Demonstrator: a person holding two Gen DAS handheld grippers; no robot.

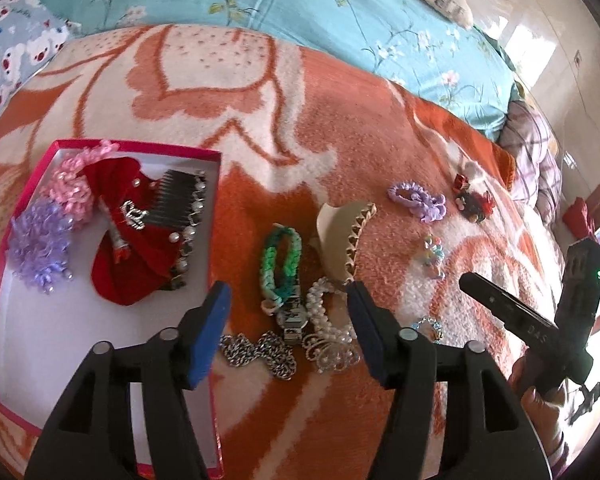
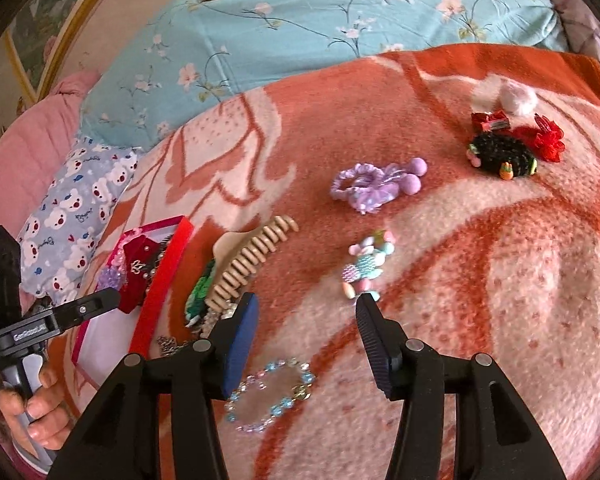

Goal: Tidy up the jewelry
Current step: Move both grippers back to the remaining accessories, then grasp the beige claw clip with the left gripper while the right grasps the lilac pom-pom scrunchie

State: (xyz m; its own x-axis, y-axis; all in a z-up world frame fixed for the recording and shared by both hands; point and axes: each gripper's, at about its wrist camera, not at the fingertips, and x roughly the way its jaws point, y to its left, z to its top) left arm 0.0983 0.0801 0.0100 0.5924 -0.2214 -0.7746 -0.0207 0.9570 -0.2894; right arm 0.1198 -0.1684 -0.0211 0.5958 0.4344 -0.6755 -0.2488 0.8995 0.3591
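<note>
A pink-rimmed box (image 1: 136, 145) on the blanket holds a red velvet bow, a black comb and pink and purple curly ties. My left gripper (image 1: 288, 292) is open and empty above a green braided bracelet (image 1: 280, 260), a watch (image 1: 292, 316), a pearl bracelet (image 1: 328, 320) and a silver chain (image 1: 260, 354). A beige claw clip (image 1: 346, 236) lies just beyond. My right gripper (image 2: 306, 304) is open and empty over a pastel bead bracelet (image 2: 270, 394), near a pastel hair clip (image 2: 366, 266). The box also shows in the right wrist view (image 2: 160, 280).
Farther right lie a purple scrunchie (image 2: 374, 186), a black knitted clip (image 2: 500, 156), red bows (image 2: 544, 138) and a white pompom (image 2: 518, 98). The orange and cream blanket (image 1: 240, 92) covers the bed. Blue floral bedding (image 2: 300, 32) lies behind it.
</note>
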